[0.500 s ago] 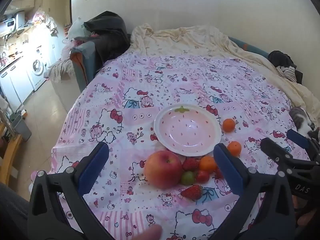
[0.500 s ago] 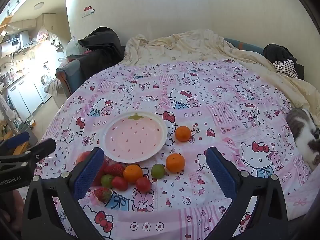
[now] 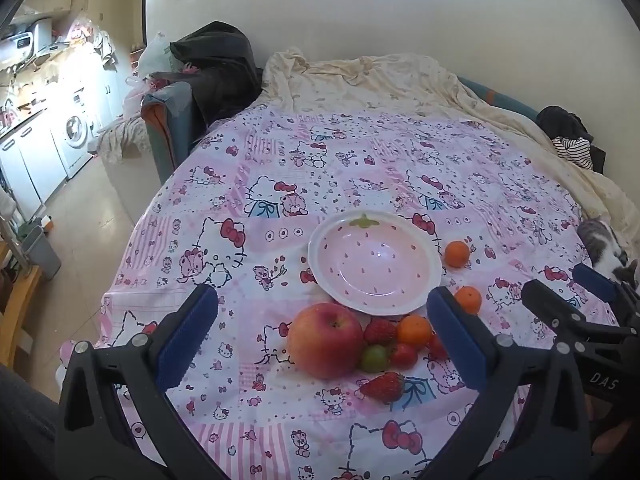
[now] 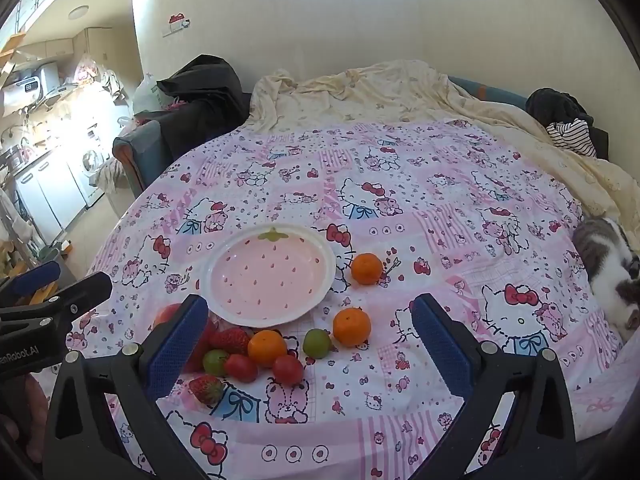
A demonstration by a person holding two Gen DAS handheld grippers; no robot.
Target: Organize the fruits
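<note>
A pink strawberry-pattern plate lies empty on the Hello Kitty cloth. In front of it lie a big red apple, strawberries, tangerines, green grapes and cherry tomatoes. My left gripper is open, its fingers either side of the apple and above it. My right gripper is open and empty above the small fruits. The apple is mostly hidden behind the right gripper's left finger.
A grey and white cat lies at the table's right edge. A cream blanket covers the sofa behind. A dark chair with clothes stands at the back left. The kitchen floor lies left of the table.
Both grippers have shifted very slightly; the fruits and the plate have not moved.
</note>
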